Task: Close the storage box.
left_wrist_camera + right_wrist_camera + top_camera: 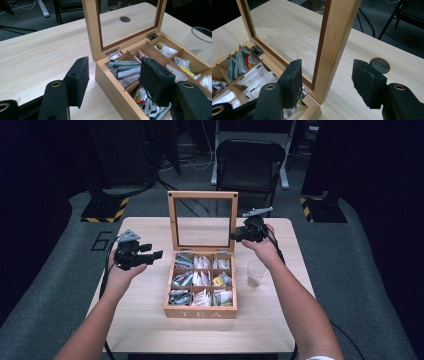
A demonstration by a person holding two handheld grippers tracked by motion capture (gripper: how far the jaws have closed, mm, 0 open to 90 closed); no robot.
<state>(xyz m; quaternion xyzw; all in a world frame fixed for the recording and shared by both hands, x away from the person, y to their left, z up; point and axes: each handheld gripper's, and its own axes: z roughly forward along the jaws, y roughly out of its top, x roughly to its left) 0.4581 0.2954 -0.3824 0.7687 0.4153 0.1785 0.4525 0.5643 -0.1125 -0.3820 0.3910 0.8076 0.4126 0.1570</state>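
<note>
A wooden tea box (200, 312) stands open mid-table, with several compartments of tea bags (202, 279). Its glass-paned lid (202, 195) is upright. My left gripper (152, 255) hovers left of the box, open and empty. In the left gripper view its jaws (116, 80) frame the box's near corner (110, 82) without touching it. My right gripper (235, 236) is at the lid's right edge. In the right gripper view its open jaws (329, 82) straddle the lid's frame post (334, 37), and the pads (292, 80) stand clear of the wood.
A clear plastic cup (255, 273) stands just right of the box, under my right forearm. The light wooden table (140, 320) has a round cable hole (380, 65) behind the lid. A black chair (248, 162) stands beyond the far edge.
</note>
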